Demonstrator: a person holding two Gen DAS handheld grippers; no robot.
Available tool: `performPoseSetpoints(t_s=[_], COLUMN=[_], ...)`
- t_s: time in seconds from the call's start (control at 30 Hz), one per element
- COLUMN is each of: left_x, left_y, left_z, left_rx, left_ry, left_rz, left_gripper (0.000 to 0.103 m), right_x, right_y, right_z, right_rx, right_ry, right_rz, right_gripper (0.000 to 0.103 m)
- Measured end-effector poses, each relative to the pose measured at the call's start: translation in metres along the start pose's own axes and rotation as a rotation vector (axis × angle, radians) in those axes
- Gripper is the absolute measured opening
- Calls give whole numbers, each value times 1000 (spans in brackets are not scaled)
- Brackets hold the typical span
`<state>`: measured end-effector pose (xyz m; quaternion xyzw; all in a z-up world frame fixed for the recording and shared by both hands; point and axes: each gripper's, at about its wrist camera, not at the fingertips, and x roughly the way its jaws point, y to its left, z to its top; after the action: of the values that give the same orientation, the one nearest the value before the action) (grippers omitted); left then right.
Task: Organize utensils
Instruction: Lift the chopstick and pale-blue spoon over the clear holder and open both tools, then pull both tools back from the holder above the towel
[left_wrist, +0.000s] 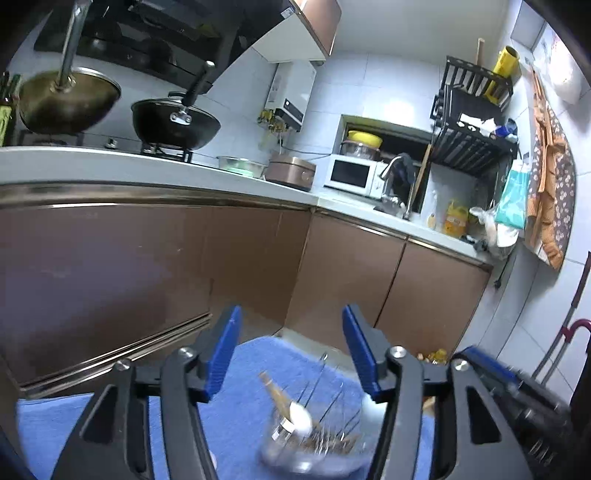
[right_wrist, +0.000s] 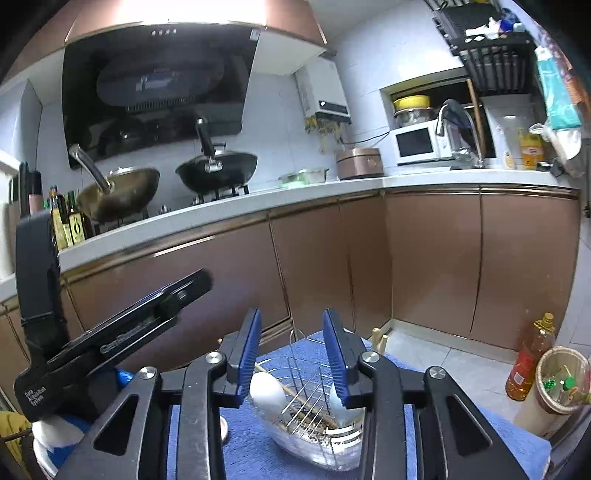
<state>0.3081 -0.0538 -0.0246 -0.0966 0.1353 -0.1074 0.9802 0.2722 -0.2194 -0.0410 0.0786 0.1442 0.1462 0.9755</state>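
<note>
On the blue cloth (right_wrist: 255, 454) sat a clear plastic drainer with a wire rack (right_wrist: 314, 417), holding a white spoon (right_wrist: 266, 392) and wooden chopsticks (right_wrist: 291, 391). Above it the left gripper (left_wrist: 291, 325) stood wide and empty; the right gripper (right_wrist: 291, 325) stood narrower, gripping nothing.

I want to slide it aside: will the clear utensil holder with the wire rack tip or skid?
The clear plastic utensil holder probably drags: it sits on a blue towel. Tall wire rack and leaning white spoon suggest top-heaviness; push low.
</note>
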Motion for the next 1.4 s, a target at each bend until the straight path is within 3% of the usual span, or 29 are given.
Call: performPoseSetpoints(t_s=[0.27,0.6,0.67,0.97,1.4], left_x=[-97,-217,-231,-273,-314], left_y=[-1,-13,-16,-28,-37], left_z=[-14,-46,-50,-58,-62], left_rx=[111,195,204,246,277], left_ry=[50,-2,-10,-42,-138], left_rz=[82,198,203,218,257], left_gripper=[61,67,69,70,71], right_x=[-81,-168,-180,-222,-253], right_y=[22,50,56,75,94], right_z=[-10,-31,-32,-46,-54], right_rx=[42,61,57,43,3], right_ry=[-5,4,-5,-37,-115], right_rz=[-36,-76,-78,-110,-217], right_gripper=[46,62,66,103,103])
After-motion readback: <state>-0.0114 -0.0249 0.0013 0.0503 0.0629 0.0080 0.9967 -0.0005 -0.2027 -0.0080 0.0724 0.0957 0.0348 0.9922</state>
